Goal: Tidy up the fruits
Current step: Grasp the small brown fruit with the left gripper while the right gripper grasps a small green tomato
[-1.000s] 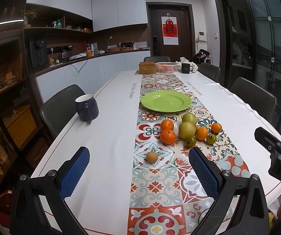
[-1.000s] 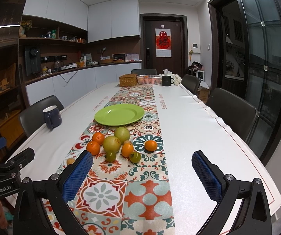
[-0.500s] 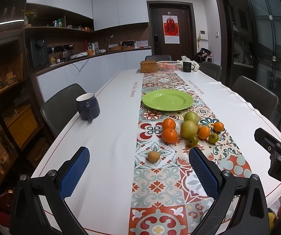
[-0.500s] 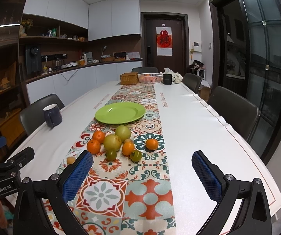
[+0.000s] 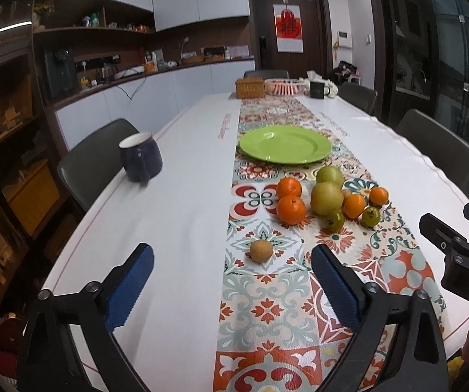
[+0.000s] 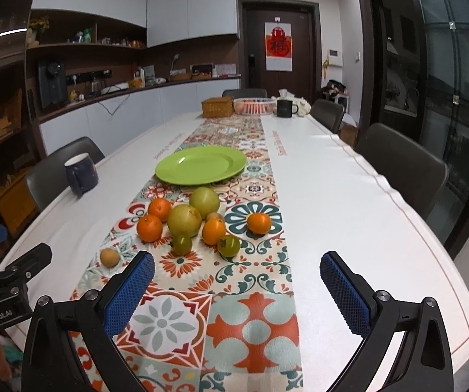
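Note:
A cluster of fruit lies on the patterned table runner: several oranges [image 5: 291,209] [image 6: 149,227], two large green-yellow pears [image 5: 326,198] [image 6: 184,220] and two small green tomatoes [image 5: 335,220] [image 6: 228,245]. One small brown fruit [image 5: 261,251] [image 6: 109,256] lies apart, nearer me. Beyond the cluster sits an empty green plate [image 5: 285,144] [image 6: 201,165]. My left gripper [image 5: 231,281] hovers just short of the brown fruit, jaws wide but closing, nothing between them. My right gripper [image 6: 237,289] stands open and empty, short of the tomatoes.
A dark blue mug [image 5: 140,157] [image 6: 81,173] stands on the white tablecloth at left. A wicker box [image 5: 250,87], a pink basket [image 5: 283,86] and a dark mug [image 5: 318,90] sit at the far end. Grey chairs [image 6: 401,166] line both sides.
Both grippers have moved forward and down toward the fruit, which now looks larger and nearer. The left jaws stand slightly narrower.

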Motion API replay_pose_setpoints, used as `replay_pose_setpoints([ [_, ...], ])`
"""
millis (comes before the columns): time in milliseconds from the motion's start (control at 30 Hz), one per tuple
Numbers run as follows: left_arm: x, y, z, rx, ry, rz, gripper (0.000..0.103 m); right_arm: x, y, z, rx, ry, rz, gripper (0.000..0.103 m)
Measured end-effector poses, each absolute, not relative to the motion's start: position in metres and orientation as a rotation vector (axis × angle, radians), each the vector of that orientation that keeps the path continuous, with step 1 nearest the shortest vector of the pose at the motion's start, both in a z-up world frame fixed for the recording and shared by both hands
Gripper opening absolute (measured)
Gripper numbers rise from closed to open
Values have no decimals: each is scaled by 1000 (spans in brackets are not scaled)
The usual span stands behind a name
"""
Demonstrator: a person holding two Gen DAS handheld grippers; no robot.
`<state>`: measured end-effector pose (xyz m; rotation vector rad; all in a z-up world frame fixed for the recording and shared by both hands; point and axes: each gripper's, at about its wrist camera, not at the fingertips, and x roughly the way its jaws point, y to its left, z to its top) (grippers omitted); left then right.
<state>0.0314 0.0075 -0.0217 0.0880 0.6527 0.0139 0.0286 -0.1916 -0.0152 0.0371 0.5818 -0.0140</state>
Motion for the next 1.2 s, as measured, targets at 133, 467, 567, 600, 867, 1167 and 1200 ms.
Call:
replay_pose_setpoints([
  [133, 51, 5, -34, 91, 712, 0, 84, 49, -192, -28, 37, 637, -3, 102],
  [467, 91, -1, -63, 80, 857, -40, 62, 93, -190, -54, 20, 752, 22, 87],
  [567, 99, -2, -72, 79, 893, -53, 54, 105, -187, -61, 3, 782, 31, 83],
  [600, 102, -3, -74, 79, 902, -56, 53, 109, -186, -63, -4, 792, 35, 80],
  [867, 121, -6, -90, 76, 964, -87, 43, 132, -182, -79, -42, 851, 50, 66],
  [1167, 135, -8, -99, 74, 1001, -117, 30, 150, -180, -88, -56, 880, 73, 52],
  [1200, 136, -9, -99, 75, 1003, -121, 29, 151, -179, -88, -56, 881, 76, 50],
])
